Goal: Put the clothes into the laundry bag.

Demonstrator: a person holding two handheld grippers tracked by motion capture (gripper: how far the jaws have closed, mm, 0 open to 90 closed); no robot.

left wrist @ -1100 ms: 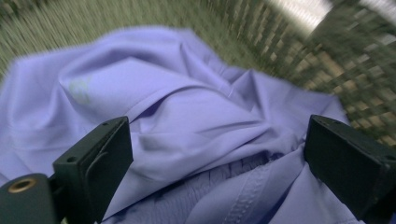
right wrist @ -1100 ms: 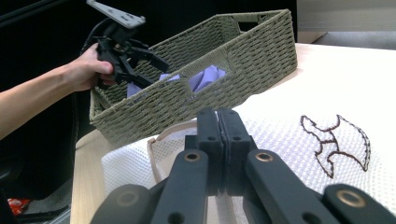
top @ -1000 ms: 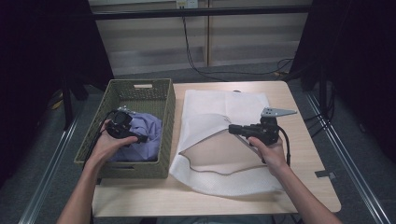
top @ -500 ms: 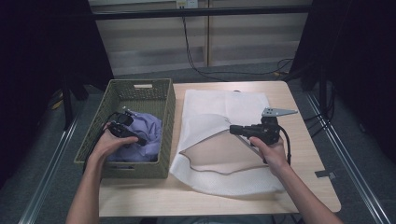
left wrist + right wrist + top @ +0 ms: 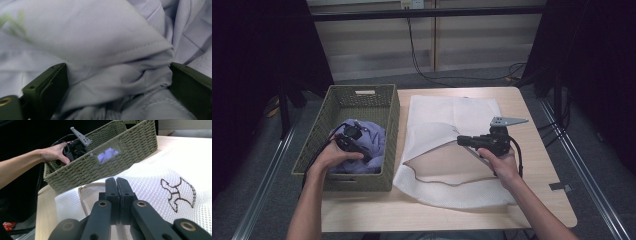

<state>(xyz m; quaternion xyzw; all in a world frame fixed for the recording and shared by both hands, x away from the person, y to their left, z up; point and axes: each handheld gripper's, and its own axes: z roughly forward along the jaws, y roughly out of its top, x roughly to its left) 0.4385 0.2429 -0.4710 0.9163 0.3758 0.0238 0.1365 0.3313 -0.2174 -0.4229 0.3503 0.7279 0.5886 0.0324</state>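
A lavender garment [image 5: 375,138] lies bunched in an olive woven basket [image 5: 390,114] on the table's left. My left gripper [image 5: 364,154] is down in the basket, open, its jaws standing on either side of a fold of the garment [image 5: 100,37]. A white mesh laundry bag [image 5: 452,112] lies flat to the right of the basket. My right gripper [image 5: 460,140] is shut on the bag's upper edge and holds it raised, so the mouth gapes toward the basket. In the right gripper view the jaws [image 5: 116,182] are pressed together over the mesh [image 5: 155,185].
The basket [image 5: 120,162] stands right beside the bag's open mouth. The bag carries a brown stitched mark [image 5: 177,192]. Bare wooden table [image 5: 542,150] lies to the right of the bag. Cables [image 5: 432,75] run over the floor behind the table.
My left gripper has moved slightly right and lower onto the lavender garment. The right gripper and the bag have stayed put.
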